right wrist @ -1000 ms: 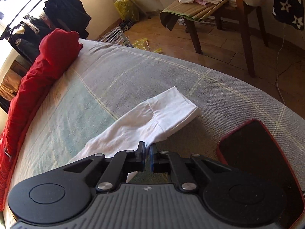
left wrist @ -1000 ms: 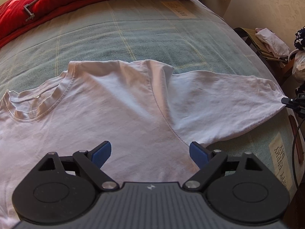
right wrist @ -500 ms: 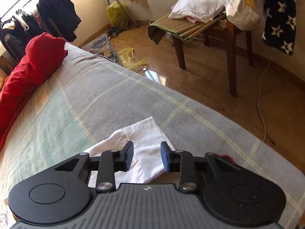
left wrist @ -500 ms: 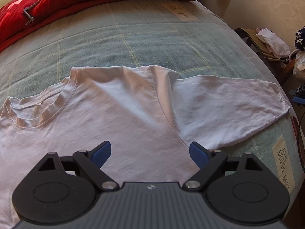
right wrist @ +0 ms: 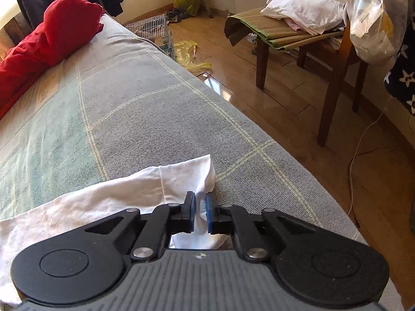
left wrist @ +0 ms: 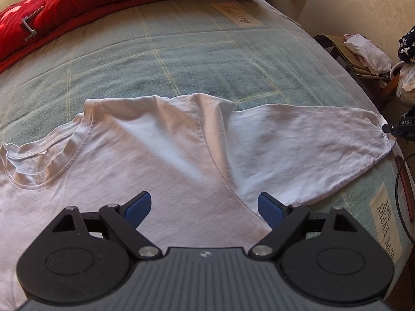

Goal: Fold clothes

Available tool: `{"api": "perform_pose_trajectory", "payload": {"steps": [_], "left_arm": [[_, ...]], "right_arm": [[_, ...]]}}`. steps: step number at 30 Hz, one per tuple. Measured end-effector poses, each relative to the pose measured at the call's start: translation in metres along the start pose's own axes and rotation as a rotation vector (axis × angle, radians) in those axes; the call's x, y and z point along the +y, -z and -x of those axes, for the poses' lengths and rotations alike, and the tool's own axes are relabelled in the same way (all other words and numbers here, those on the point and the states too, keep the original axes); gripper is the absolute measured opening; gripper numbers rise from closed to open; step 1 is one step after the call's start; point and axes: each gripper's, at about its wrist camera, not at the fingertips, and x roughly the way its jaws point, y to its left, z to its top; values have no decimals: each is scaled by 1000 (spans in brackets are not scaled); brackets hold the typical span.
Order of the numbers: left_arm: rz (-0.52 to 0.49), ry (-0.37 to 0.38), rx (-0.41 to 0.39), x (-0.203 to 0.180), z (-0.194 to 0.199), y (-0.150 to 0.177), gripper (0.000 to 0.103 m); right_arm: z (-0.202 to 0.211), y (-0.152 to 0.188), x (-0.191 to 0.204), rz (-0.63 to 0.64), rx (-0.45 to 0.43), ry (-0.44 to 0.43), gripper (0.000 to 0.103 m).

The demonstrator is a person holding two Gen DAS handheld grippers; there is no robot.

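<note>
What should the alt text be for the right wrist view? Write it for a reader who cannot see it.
The right gripper is shut on the cuff of a white T-shirt sleeve that lies on a grey-green checked bedspread. A red quilt is bunched at the bed's far end, and a wooden chair piled with clothes stands on the floor beyond.

Sunlit wooden floor (right wrist: 285,108), wooden chair (right wrist: 334,83) (clothes piled on), beige wall (left wrist: 363,5)

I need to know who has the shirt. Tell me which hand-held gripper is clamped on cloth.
The right hand-held gripper: its jaws are pinched on the cuff of the white T-shirt sleeve. The left hand-held gripper hangs wide open above the shirt's chest, gripping nothing.
</note>
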Motion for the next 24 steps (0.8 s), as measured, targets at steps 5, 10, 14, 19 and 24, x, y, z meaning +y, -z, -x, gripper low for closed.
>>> {"api": "perform_pose_trajectory", "payload": {"steps": [5,10,14,19,24], "left_arm": [[-19,5,-7,-1,3,-4,88],[-31,15,-32,9,8,-17,88],[-116,-10,-117,31,9,-38,74],[-260,-91,-201,76,-3,-67,72],[-412,-83,-129,111,-28,-78,67]], "right_arm": [[8,-1,-4,-16,11,36,9],[17,2,11,46,-2,173,15],[44,2,43,129,-79,63,27],[54,8,103,297,-100,-107,34],[49,17,151,399,-86,-245,34]]}}
